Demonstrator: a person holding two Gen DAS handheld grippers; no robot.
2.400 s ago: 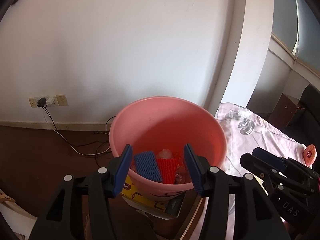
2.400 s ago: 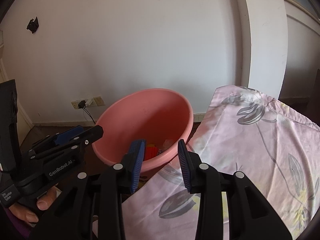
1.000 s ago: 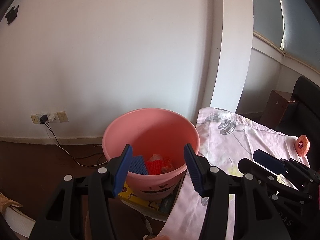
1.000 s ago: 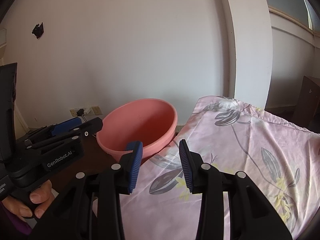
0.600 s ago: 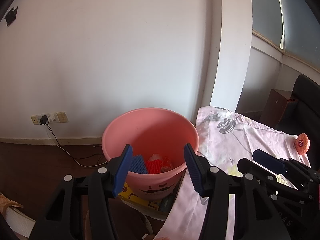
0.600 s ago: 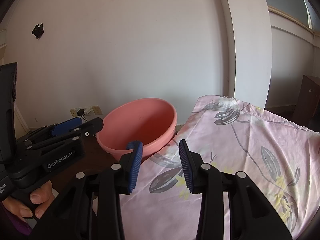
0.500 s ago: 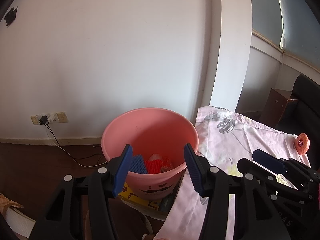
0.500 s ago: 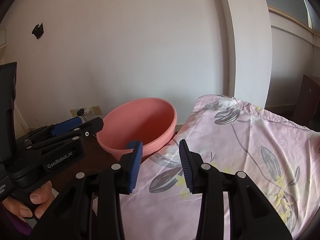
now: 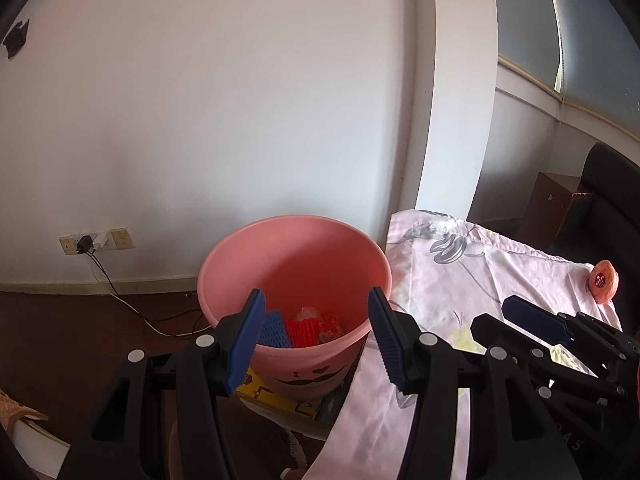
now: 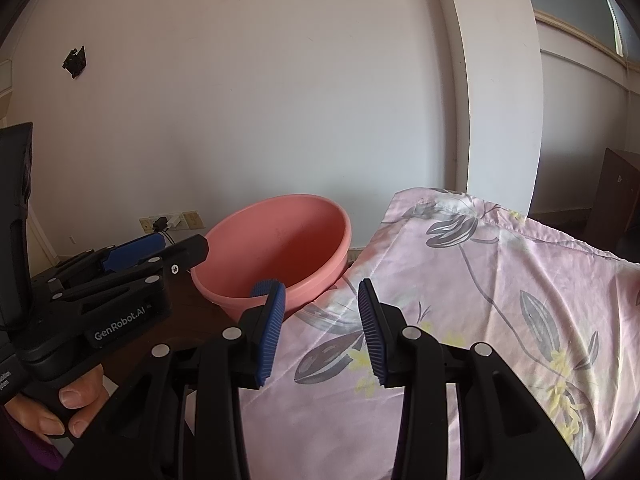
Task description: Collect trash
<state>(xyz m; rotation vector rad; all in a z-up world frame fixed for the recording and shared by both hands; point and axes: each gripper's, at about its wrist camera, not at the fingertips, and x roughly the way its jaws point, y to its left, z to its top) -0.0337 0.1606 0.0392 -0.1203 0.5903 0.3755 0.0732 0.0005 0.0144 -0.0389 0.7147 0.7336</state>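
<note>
A pink plastic bucket (image 9: 294, 240) (image 10: 280, 240) stands on the floor beside a bed. At its bottom lie a blue foam net (image 9: 273, 330), a red foam net (image 9: 305, 331) and crumpled wrappers (image 9: 326, 326). My left gripper (image 9: 316, 340) hangs open in front of the bucket's near rim, nothing between its blue pads. Over the bed's corner my right gripper (image 10: 320, 320) is open and empty too. Each gripper shows in the other's view: the right gripper (image 9: 552, 332) low at the right, the left gripper (image 10: 132, 264) at the left, held by a hand (image 10: 60, 404). A pink round item (image 9: 603, 281) lies at the sheet's far edge.
A pink flowered sheet (image 10: 500, 300) covers the bed right of the bucket. The bucket rests on a yellow box (image 9: 272, 398). A wall socket (image 9: 96, 240) feeds a cable (image 9: 132, 308) across the dark floor. A dark wooden cabinet (image 9: 556, 208) and black chair (image 9: 612, 184) stand far right.
Both grippers pulled up and back from the bucket between the earliest frames and a second ago. Over the last second nothing has visibly moved.
</note>
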